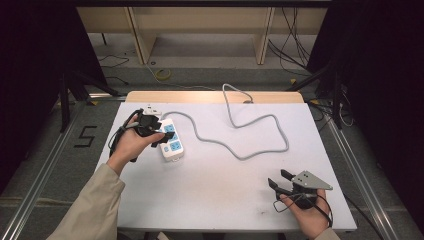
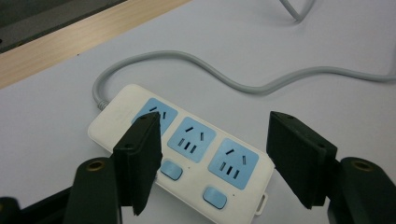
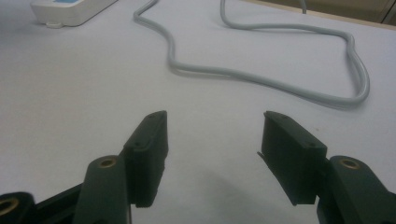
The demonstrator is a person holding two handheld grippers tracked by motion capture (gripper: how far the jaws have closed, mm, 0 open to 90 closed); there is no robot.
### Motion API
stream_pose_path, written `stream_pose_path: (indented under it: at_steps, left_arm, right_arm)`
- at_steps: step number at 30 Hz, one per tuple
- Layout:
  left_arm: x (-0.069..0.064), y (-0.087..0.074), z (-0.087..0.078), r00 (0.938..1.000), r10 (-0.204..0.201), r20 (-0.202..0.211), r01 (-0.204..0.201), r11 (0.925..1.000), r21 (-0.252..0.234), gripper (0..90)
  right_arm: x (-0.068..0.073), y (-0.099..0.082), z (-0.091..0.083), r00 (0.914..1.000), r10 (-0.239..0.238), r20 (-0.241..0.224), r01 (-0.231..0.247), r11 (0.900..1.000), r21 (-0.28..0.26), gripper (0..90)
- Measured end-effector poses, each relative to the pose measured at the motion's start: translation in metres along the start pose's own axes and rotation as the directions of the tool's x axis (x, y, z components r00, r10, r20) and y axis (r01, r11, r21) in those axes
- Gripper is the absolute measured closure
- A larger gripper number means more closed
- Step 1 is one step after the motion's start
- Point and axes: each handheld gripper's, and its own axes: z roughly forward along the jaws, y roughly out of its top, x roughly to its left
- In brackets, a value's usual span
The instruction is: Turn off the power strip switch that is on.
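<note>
A white power strip (image 1: pixel 173 142) with three blue sockets and blue switches lies at the table's left. Its grey cable (image 1: pixel 240 150) loops across the middle and runs off the far edge. My left gripper (image 1: pixel 161 134) hovers open just over the strip. In the left gripper view the strip (image 2: pixel 191 140) lies under the gripper (image 2: pixel 215 119), whose jaws stand wide apart on either side of the sockets, holding nothing. My right gripper (image 1: pixel 277 177) is open near the front right, low over the bare table. In the right gripper view it (image 3: pixel 212 116) faces the cable (image 3: pixel 261 81), with the strip's end (image 3: pixel 70 11) far off.
The white tabletop (image 1: pixel 215 195) has a wooden strip (image 1: pixel 210 96) along its far edge. A small white object (image 1: pixel 150 108) sits behind the left gripper. Beyond the table are a floor with cables and a wooden bench frame (image 1: pixel 200 30).
</note>
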Motion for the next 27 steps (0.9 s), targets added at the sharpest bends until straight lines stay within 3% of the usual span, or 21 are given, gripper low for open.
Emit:
stream_pose_path:
  at_steps: [9, 27]
  left_arm:
    - [-0.011, -0.007, -0.004, 0.9989, 0.043, 0.019, -0.043, 0.9991, 0.003, 34.6]
    - [-0.025, -0.024, -0.009, 0.9969, 0.066, 0.044, -0.063, 0.9960, -0.063, 33.7]
  right_arm:
    - [0.000, 0.000, 0.000, 1.0000, 0.000, 0.001, 0.000, 1.0000, 0.001, 41.9]
    - [0.001, 0.000, 0.000, 1.0000, 0.000, -0.002, 0.000, 1.0000, 0.003, 41.9]
